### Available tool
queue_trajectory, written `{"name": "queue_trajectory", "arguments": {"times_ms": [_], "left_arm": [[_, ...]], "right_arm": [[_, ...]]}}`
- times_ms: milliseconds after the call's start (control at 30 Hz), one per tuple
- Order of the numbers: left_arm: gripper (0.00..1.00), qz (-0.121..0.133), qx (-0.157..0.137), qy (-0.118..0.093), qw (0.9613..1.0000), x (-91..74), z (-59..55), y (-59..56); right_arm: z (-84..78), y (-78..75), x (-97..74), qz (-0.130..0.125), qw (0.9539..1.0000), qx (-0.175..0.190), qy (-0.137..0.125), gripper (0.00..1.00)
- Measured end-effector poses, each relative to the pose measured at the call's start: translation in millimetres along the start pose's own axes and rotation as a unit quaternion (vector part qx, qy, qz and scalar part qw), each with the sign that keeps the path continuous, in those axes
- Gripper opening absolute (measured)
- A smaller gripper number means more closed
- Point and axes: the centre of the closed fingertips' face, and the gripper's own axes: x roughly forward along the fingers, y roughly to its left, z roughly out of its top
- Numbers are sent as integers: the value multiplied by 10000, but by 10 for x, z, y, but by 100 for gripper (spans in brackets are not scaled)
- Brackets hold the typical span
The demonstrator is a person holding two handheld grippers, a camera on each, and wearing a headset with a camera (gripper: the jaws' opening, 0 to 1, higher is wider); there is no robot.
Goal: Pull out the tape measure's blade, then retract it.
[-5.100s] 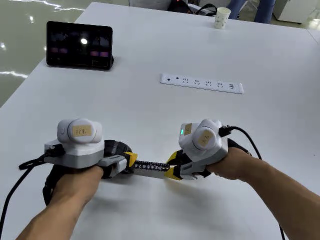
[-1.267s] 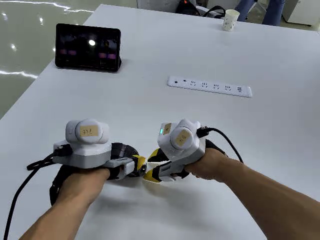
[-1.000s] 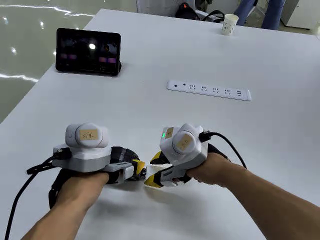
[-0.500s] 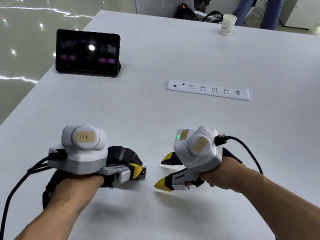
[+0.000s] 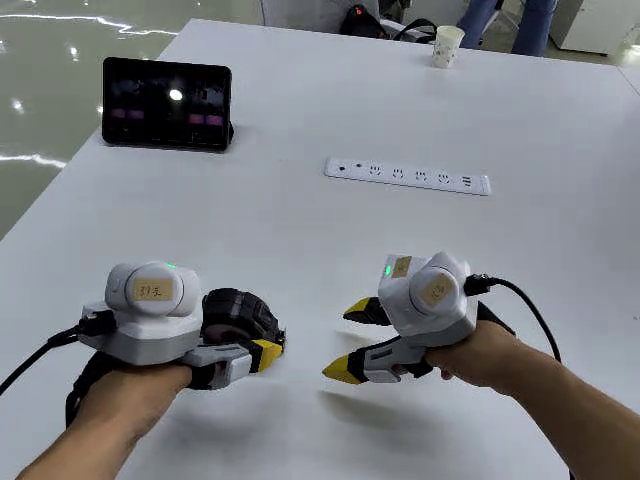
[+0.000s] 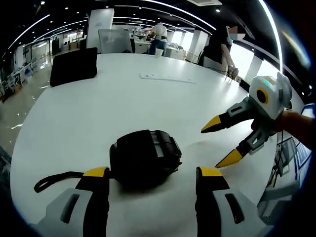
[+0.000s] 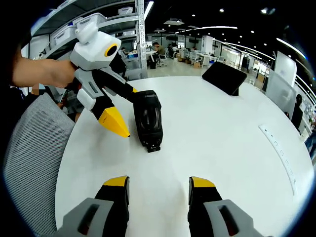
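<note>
Left claw (image 6: 153,174): spread wide, held low over the worktop (image 5: 300,230). Its two yellow-tipped jaws stand either side of the tape measure (image 6: 144,158), and a gap shows on at least one side, so nothing is pinched.
Right claw (image 7: 159,182): also spread and empty, with the yellow tips aimed across at the tape measure and clear of it.
Tape measure: a black case lying on the white worktop between the first claw's jaws.
Strap (image 6: 52,180): a black loop trailing from the case along the worktop.
Far side: a dark tablet (image 5: 167,103) propped up, a white power strip (image 5: 407,175) lying flat, and a paper cup (image 5: 447,45) near the far edge.
</note>
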Motion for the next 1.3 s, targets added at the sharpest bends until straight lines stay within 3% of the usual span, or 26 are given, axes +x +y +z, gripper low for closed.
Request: {"name": "queue_trajectory", "arguments": {"times_ms": [433, 733, 1100, 1300], "left_arm": [[71, -293, 239, -280, 9989, -52, -5, -85], [73, -339, 425, -422, 9976, -109, 19, -94], [76, -558, 845, -699, 9924, -207, 62, -168], [78, -592, 980, -707, 9909, -261, 44, -166]], "right_arm": [[-233, -32, -309, -402, 9984, 333, -214, 55], [-348, -36, -473, -648, 9954, 511, -483, 61], [-475, -64, -669, -1042, 9886, 689, -838, 72], [-504, -9, -762, -1166, 9849, 819, -978, 78]]}}
